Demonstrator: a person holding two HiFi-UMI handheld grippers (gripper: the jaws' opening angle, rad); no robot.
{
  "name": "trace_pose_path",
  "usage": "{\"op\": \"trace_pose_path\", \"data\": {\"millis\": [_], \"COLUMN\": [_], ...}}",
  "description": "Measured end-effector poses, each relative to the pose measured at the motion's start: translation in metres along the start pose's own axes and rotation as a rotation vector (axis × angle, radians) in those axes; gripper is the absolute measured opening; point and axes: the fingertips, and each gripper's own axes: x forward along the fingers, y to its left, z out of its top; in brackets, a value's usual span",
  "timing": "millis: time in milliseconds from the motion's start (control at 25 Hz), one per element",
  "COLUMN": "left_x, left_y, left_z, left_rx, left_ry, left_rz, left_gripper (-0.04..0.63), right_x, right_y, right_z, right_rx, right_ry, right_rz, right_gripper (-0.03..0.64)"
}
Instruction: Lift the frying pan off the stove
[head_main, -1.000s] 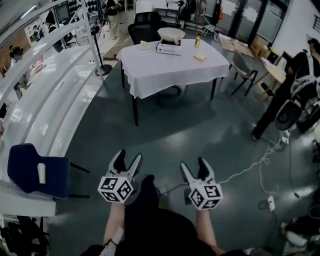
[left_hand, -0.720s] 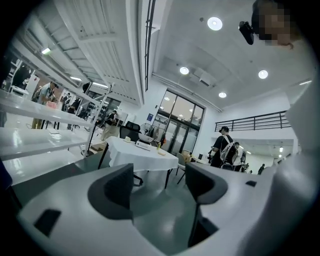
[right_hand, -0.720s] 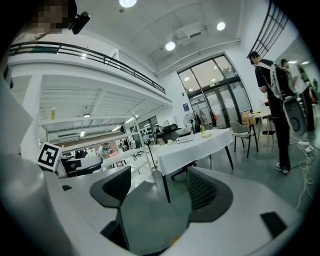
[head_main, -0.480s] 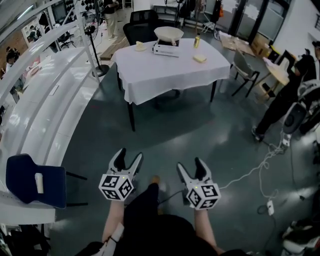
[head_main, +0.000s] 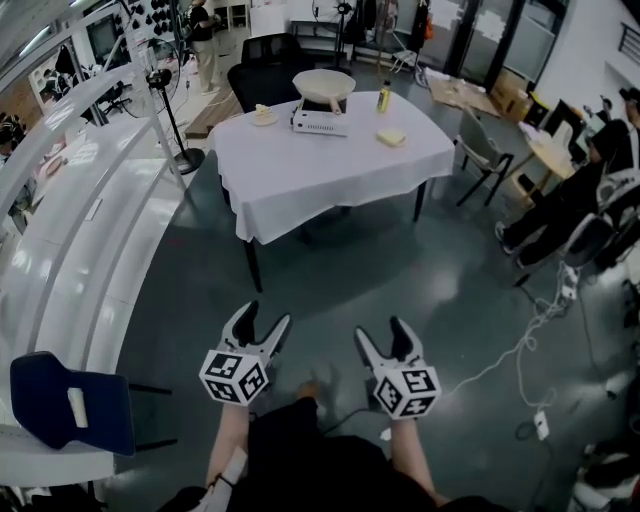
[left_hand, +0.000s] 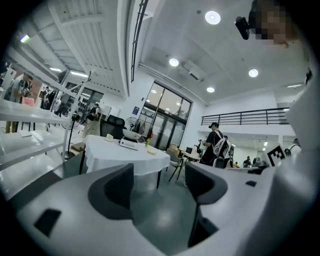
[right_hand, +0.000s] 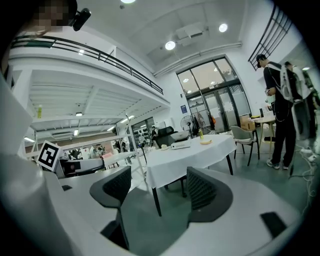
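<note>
Frying pan (head_main: 323, 85) sitting on stove (head_main: 320, 123) by bench (head_main: 330, 170) far edge, well beyond left gripper (head_main: 264, 315) and right gripper (head_main: 381, 328), both gaping, empty; bench drawing nearer than second ago.

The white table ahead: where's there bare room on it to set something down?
The table's near half, from the stove to the front edge, is bare cloth; so is the right corner beyond the yellow pad. The far side is crowded: frying pan on the stove, a bottle, a small pale item at left.

Stove (head_main: 320, 124) details too small
</note>
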Motion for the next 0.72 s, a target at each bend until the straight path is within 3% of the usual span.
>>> {"op": "trace_pose_path", "data": {"millis": [720], "left_x": [0.101], "left_y": [0.067], "left_z": [0.037], "left_rx": [0.059], "left_ry": [0.012], "left_rz": [-0.089], "left_gripper": [0.304], "right_x": [0.117], "right_y": [-0.029], "right_z": [0.033], "right_rx": [-0.016], "right_ry": [-0.044], "right_rz": [-0.065], "right_gripper": [0.322]}}
